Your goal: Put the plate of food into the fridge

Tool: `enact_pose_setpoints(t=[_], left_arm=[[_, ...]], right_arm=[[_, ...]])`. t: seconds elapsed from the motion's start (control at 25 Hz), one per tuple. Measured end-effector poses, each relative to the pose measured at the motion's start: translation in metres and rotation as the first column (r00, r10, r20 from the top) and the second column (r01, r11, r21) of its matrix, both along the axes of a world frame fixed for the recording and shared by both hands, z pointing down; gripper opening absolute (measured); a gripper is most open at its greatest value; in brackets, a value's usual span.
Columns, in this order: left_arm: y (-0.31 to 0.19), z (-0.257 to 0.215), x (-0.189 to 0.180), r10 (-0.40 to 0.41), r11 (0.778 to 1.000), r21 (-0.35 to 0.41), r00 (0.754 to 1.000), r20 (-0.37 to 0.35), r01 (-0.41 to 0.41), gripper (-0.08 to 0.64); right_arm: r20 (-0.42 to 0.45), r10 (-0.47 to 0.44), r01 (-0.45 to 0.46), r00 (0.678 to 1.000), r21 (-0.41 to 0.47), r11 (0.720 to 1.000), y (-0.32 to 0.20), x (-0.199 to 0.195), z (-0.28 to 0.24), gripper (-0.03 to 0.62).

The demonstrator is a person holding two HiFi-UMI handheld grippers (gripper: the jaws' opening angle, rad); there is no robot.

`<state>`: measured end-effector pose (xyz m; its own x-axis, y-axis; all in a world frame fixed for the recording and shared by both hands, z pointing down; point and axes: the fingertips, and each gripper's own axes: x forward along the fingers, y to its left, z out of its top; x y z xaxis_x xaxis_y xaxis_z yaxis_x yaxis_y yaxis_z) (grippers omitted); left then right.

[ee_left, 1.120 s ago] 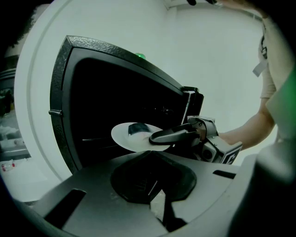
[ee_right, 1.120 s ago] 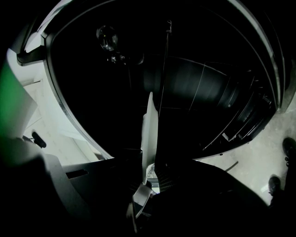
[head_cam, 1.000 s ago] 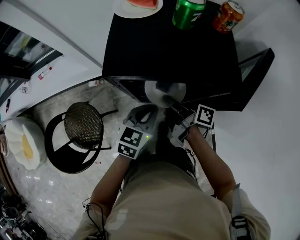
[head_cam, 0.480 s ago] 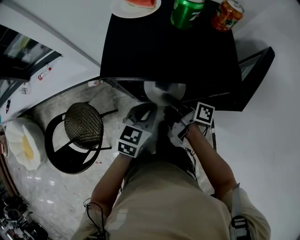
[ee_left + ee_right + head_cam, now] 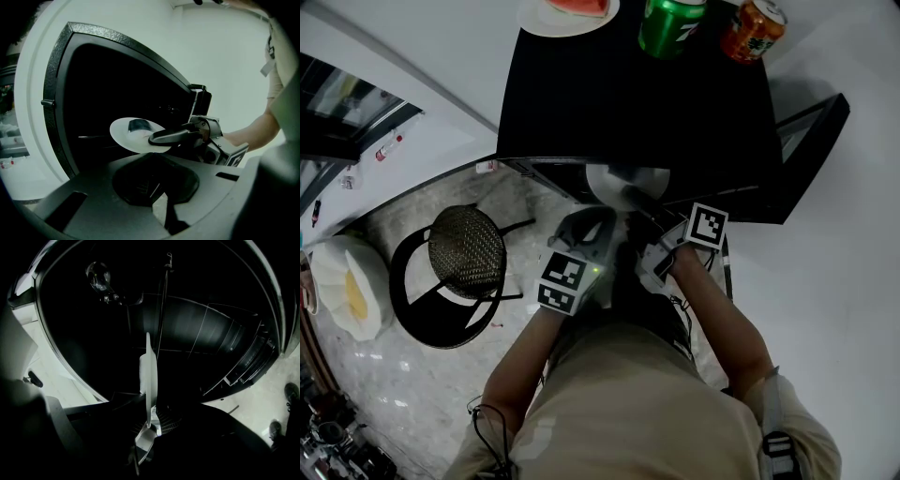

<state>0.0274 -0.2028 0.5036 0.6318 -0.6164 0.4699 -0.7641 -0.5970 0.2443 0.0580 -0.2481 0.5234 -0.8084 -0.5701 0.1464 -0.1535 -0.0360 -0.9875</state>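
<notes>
The right gripper (image 5: 158,138) is clamped on the rim of a round, smooth white plate (image 5: 129,138), its long dark jaws pinching the near edge. A small dark piece of food (image 5: 138,125) lies in the plate's shallow dish. The plate hangs about level at the mouth of the fridge (image 5: 628,94) — a boxy black cabinet with a flat matt top — with its far part under the top's front edge and the unlit inside behind it. In the right gripper view the plate shows edge-on, a thin pale sliver. The dark-framed door (image 5: 811,136) stands swung open at the right. The left gripper (image 5: 581,230), of grey moulded plastic, has its jaws drawn together on nothing and hovers just below and beside the plate, apart from it. On the fridge's top stand a second plate (image 5: 567,11) with red watermelon, a green can (image 5: 670,23) and an orange can (image 5: 755,28). A round stool (image 5: 467,251) with a woven seat stands on the speckled stone floor (image 5: 394,375)
</notes>
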Motion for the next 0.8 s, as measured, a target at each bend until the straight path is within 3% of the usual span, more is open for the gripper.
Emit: enact_pose_setpoints(t=[0.4, 0.52, 0.8], left_arm=[[-0.005, -0.001, 0.0, -0.037, 0.999, 0.003, 0.999, -0.025, 0.037, 0.011], [-0.007, -0.001, -0.001, -0.041, 0.999, 0.011, 0.999, -0.025, 0.042, 0.011], [-0.01, -0.001, -0.003, -0.048, 0.999, 0.021, 0.998, -0.03, 0.048, 0.011]], right_arm=[[-0.008, -0.082, 0.082, 0.997, 0.061, 0.995, 0.004, -0.008, -0.006, 0.049], [0.001, -0.094, 0.094, 0.996, 0.071, 0.993, 0.007, -0.008, -0.008, 0.084], [0.01, -0.093, 0.091, 0.996, 0.078, 0.993, 0.012, -0.004, -0.013, 0.086]])
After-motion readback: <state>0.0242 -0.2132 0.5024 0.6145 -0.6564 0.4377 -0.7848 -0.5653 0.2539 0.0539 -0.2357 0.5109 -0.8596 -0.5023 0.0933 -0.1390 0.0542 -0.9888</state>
